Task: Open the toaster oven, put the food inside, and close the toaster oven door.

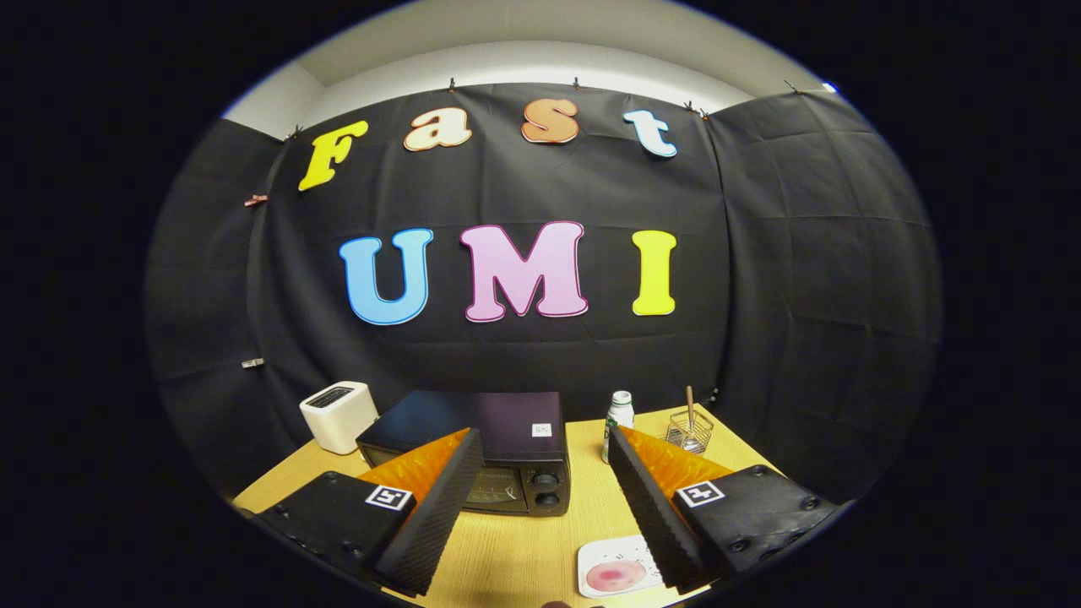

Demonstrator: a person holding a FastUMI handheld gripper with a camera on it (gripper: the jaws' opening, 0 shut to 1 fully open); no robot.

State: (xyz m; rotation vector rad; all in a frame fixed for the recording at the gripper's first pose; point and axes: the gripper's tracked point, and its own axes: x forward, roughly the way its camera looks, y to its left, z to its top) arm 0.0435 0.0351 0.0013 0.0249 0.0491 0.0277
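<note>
Wooden table (583,507) — toaster oven (498,460) beyond wide-spread gripper (540,443), bottle (619,422) beside.

The left finger (439,498) covers the toaster oven's (507,447) door, so its latch state cannot be told. The right finger (654,507) hides one edge of the plate (595,561). The food (615,576) is too blurred to identify.

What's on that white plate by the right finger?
On the white plate lies a flat pinkish round piece of food. The plate's right part is covered by the open claw's right finger, so anything there can't be seen.
</note>
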